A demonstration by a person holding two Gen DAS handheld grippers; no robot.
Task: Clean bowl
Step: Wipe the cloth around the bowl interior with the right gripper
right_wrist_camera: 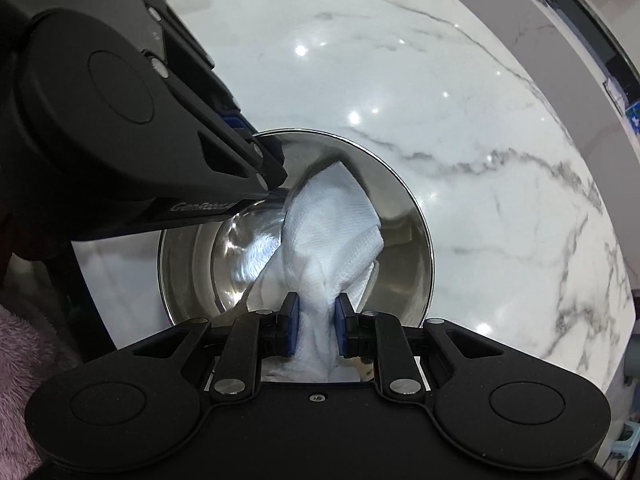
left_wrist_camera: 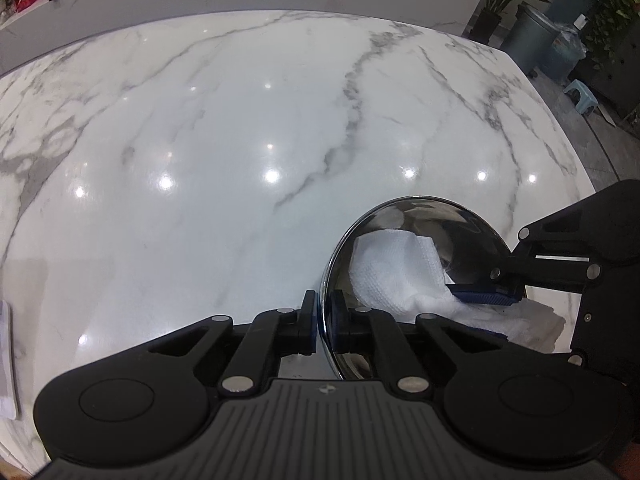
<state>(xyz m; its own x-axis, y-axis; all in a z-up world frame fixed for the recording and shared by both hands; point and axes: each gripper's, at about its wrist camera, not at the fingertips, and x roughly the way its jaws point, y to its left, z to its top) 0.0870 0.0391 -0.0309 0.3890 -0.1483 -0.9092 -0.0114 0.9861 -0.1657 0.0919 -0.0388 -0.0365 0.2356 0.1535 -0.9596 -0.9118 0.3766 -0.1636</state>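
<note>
While I look down along both tools, the stainless steel bowl (left_wrist_camera: pixel 416 216) sits on the glossy white marble countertop (left_wrist_camera: pixel 240 120), grey veins running across the stone and small round ceiling lights mirrored in its polish. The bowl is round, thin-walled and mirror-bright, with a rolled rim and a flat, reflective bottom.

My left gripper (left_wrist_camera: pixel 322 322) has its jaws clamped on the near rim of the bowl: one black finger with a blue pad stands outside the wall, the other inside, and the thin steel edge runs straight between them. In the right wrist view the same tool comes in from the upper left, its fingers meeting the rim at the far side.

My right gripper (right_wrist_camera: pixel 314 326) is pinched tight on a white paper towel (right_wrist_camera: pixel 332 220). The sheet is soft, embossed with a fine quilted pattern, gathered into a twisted neck between the blue pads (right_wrist_camera: pixel 291 328) and fanning out into a loose, creased fold that lies down inside the bowl against its wall and bottom.

A fuzzy pinkish sleeve (right_wrist_camera: pixel 24 344) shows at the lower left edge of the right wrist view.
</note>
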